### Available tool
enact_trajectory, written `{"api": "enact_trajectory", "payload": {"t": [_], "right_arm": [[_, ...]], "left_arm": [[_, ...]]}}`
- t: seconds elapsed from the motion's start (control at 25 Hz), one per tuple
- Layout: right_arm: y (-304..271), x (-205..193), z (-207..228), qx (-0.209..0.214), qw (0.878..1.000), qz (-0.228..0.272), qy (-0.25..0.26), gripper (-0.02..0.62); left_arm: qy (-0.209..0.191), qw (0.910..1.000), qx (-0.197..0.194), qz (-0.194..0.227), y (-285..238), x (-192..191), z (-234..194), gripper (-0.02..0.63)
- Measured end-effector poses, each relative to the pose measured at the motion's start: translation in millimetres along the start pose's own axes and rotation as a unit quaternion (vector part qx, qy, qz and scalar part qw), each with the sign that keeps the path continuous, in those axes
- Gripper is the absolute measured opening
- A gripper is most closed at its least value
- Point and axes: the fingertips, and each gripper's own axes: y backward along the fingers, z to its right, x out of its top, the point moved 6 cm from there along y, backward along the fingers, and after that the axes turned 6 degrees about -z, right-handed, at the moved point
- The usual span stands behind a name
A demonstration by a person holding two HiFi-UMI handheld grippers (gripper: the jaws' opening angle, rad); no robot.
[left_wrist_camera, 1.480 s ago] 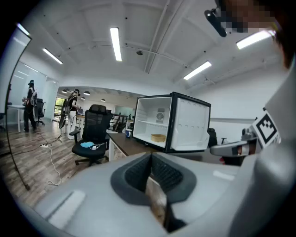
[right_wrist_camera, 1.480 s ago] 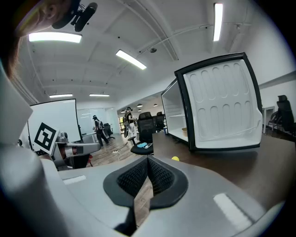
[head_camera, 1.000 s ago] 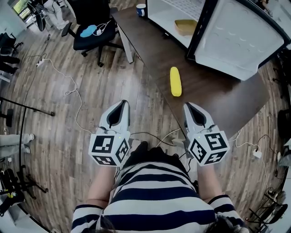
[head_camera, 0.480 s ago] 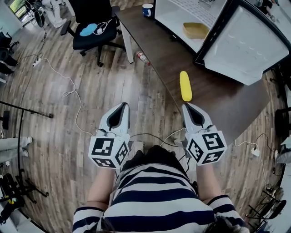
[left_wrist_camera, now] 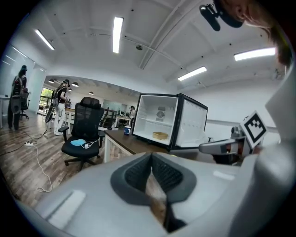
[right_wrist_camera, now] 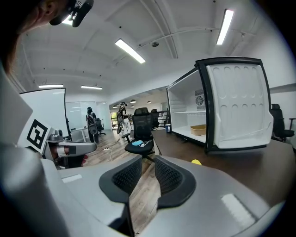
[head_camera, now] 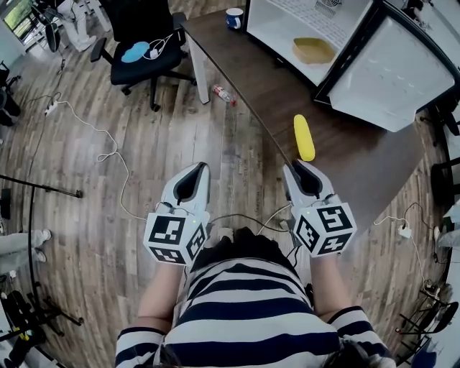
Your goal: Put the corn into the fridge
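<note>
Corn (right_wrist_camera: 196, 162) mostly hidden behind right claw (right_wrist_camera: 147, 173) body, fridge (head_camera: 280, 29) cut off by head view's top edge

Open-plan office under a white ceiling (left_wrist_camera: 83, 28), lit by long strip lights (left_wrist_camera: 117, 34). Plain white walls (left_wrist_camera: 231, 104). Underfoot, grey-brown wood-plank floor (head_camera: 108, 108). Long dark-brown desk (head_camera: 251, 79) on white legs, slanting away to the upper right, with a blue-and-white mug (head_camera: 234, 17) at its far end. Beside the desk, a black mesh office chair (head_camera: 154, 61) on castors, a pale blue item (head_camera: 135, 52) and a white lead on its seat. On the floor by the desk leg, a plastic bottle (head_camera: 223, 94) on its side. A white cable (head_camera: 109, 154) snaking from a power strip (head_camera: 52, 109). Thin black bar (head_camera: 39, 187) flat on the planks at left. Daylight at the far windows (head_camera: 16, 13), people (left_wrist_camera: 60, 99) standing there.
</note>
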Motion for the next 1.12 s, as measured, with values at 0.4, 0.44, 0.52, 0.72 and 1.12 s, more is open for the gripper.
{"api": "enact_trajectory", "payload": {"t": [0.4, 0.44, 0.52, 0.72, 1.12], "right_arm": [[-13.8, 0.4, -15.4, -0.028, 0.999, -0.013, 0.014, 0.181], [-15.0, 1.0, -14.5, -0.029, 0.999, -0.015, 0.019, 0.183], [-15.4, 2.1, -10.2, -0.036, 0.999, -0.02, 0.027, 0.187], [-23.6, 1.6, 9.2, -0.058, 0.998, -0.028, 0.029, 0.193], [-84.4, -10.7, 68.7, -0.116, 0.992, -0.054, 0.007, 0.213]], "left_arm": [[0.009, 0.9998, -0.017, -0.002, 2.0, -8.4, -26.5, 0.0], [0.01, 0.9998, -0.018, -0.002, 0.6, -9.2, -28.1, 0.0], [0.014, 0.9997, -0.02, -0.002, -4.0, -9.3, -31.0, 0.0], [0.015, 0.9996, -0.024, 0.001, -27.8, -4.9, -40.3, 0.0], [-0.01, 0.9989, -0.045, -0.01, -98.6, 19.6, -68.4, 0.0]]}}
